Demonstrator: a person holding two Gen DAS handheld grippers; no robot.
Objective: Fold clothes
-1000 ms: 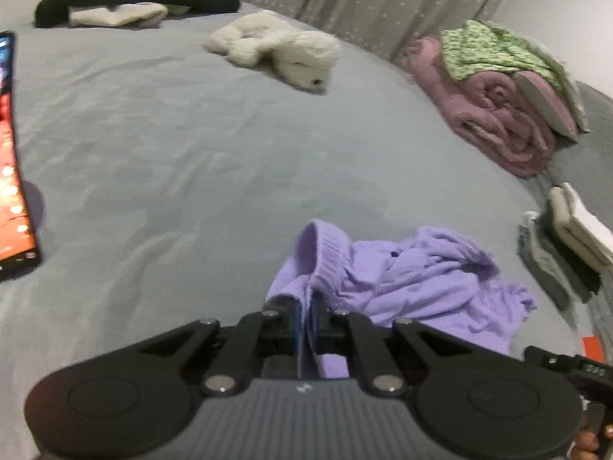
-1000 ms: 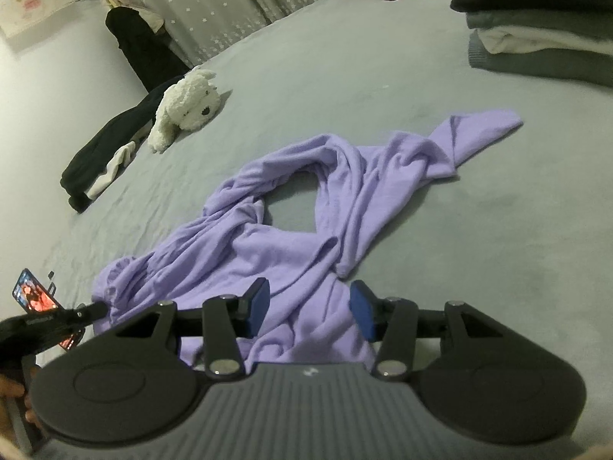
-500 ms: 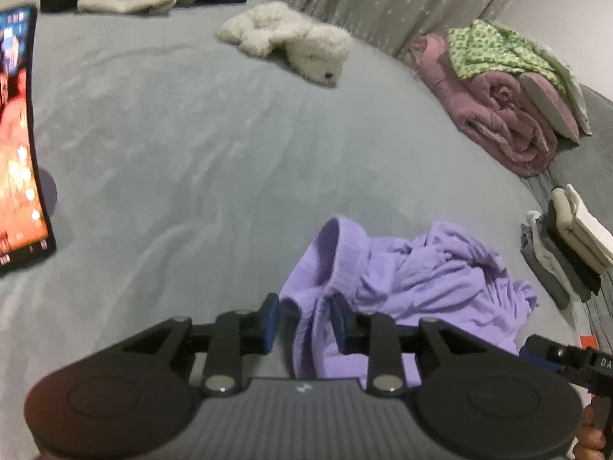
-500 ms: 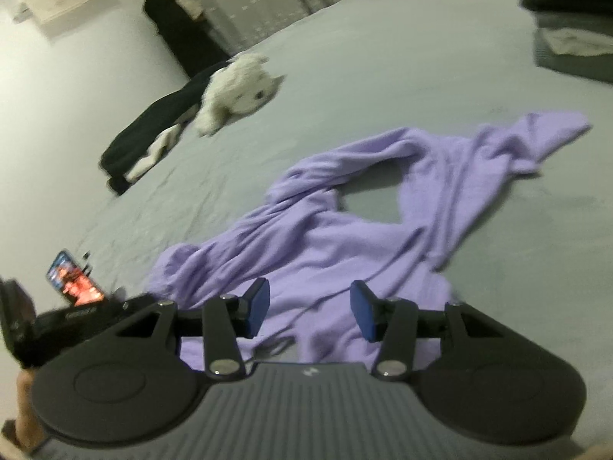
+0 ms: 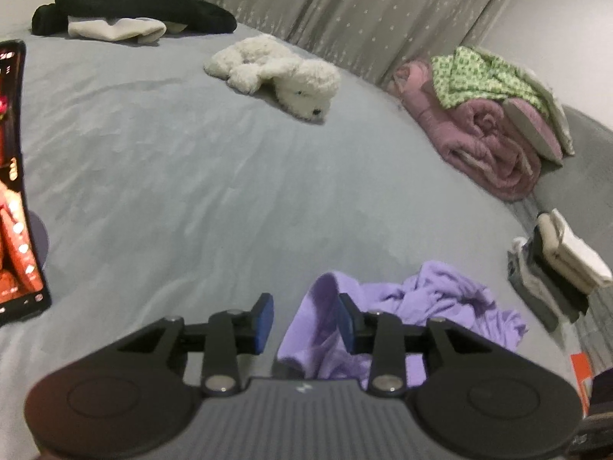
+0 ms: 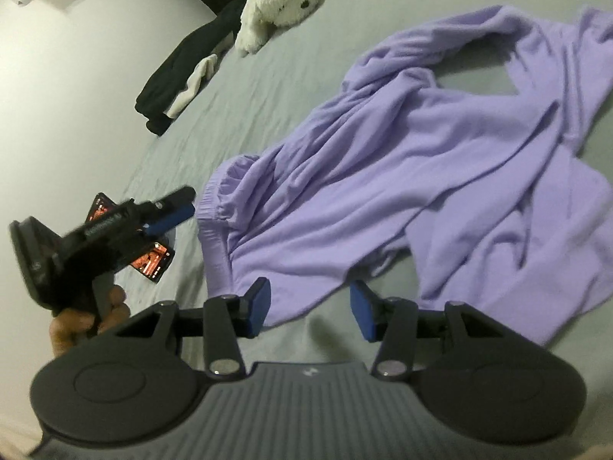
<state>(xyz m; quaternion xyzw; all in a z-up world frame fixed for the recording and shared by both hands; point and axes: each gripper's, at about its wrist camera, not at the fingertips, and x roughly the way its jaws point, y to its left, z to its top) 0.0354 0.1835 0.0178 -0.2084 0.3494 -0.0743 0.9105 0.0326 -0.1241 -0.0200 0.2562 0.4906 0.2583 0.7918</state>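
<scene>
A crumpled purple garment [image 6: 421, 176] lies spread on the grey bed [image 6: 306, 61]. Its elastic waistband end [image 6: 218, 237] points toward my left gripper [image 6: 184, 203], which a hand [image 6: 88, 318] holds just left of it. In the left wrist view my left gripper [image 5: 305, 322] is open, and a raised fold of the purple garment [image 5: 452, 303] stands between the fingers, against the right pad [image 5: 345, 324]. My right gripper [image 6: 311, 310] is open and low over the bed, with the garment's near hem just beyond its fingertips. Neither gripper holds anything.
A white plush dog [image 5: 276, 73] and a heap of black and white clothes [image 5: 134, 4] lie at the far side. A rolled pink blanket [image 5: 486, 145] with green cloth sits at the right. Folded clothes [image 5: 555, 268] are stacked nearby. A lit phone [image 5: 15, 191] stands at the left.
My left gripper, shut on the purple waistband a second ago, has opened and let it go. My right gripper has moved down and closer to the garment's near edge.
</scene>
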